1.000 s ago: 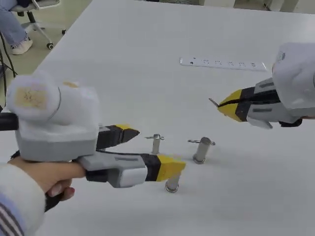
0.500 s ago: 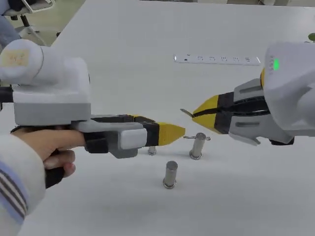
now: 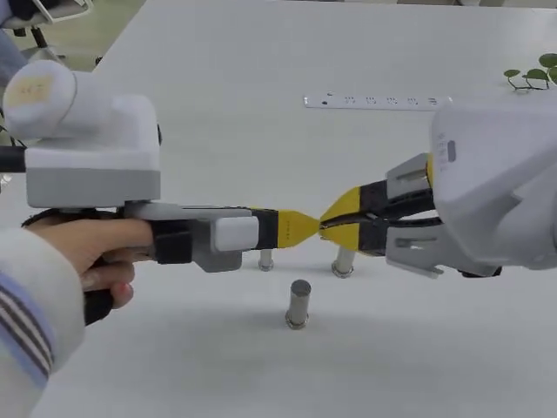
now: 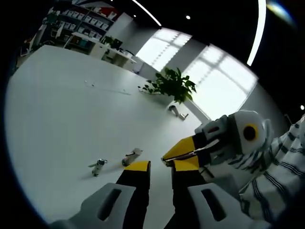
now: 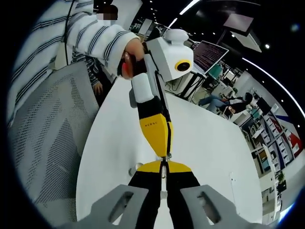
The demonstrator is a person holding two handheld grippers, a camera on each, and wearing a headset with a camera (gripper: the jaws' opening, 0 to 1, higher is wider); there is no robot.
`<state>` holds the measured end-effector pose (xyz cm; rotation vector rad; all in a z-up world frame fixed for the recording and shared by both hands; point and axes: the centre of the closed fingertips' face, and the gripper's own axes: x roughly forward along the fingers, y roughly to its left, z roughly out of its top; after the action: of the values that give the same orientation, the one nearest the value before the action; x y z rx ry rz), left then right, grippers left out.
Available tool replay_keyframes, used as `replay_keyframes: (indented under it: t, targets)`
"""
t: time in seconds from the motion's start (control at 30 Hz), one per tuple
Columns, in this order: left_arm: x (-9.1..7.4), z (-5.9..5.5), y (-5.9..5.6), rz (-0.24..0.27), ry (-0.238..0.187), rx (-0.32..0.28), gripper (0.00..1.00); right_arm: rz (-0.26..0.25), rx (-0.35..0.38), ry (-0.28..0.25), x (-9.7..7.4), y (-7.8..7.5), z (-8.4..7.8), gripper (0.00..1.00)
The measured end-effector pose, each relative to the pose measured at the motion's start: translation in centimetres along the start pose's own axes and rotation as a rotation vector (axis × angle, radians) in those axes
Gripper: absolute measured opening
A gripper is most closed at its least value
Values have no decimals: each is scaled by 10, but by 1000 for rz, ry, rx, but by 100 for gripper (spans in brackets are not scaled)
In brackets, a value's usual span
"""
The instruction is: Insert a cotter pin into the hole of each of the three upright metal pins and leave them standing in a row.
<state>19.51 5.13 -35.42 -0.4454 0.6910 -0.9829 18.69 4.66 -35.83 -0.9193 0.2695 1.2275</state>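
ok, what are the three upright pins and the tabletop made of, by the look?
Upright pins: metal, probably steel. Silvery grey with a bright highlight down the barrel and a wider flat base. Finish looks plain machined or plated, can't tell which.
Tabletop: smooth matte white with only soft shadows, so laminate or painted board. Core not visible.

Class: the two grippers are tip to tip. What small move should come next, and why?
Probably close the left gripper on the cotter pin. Its jaws stand slightly apart at the tip of the right gripper, which pinches that pin, and the front metal pin has no cotter yet.
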Motion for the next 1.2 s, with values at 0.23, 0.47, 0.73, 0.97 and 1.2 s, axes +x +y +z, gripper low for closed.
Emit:
replay_keyframes:
  t: [0.23, 0.47, 0.73, 0.97, 1.2]
  targets:
    - [1, -4, -3, -18, 6, -14, 4, 3, -7, 1, 1, 2, 2, 0]
    - [0, -5, -7, -40, 10, -41, 0, 6, -17, -4, 2, 3, 5, 0]
    - [0, -4, -9, -28, -3, -15, 0, 11, -97, -16, 1, 2, 6, 0]
    - [-1, -12, -11, -14, 15, 37, 0, 47, -78, 6, 2, 12, -2, 11]
    - [-7, -9, -4, 19, 19, 178, 0, 93, 76, 3, 4, 18, -14, 15]
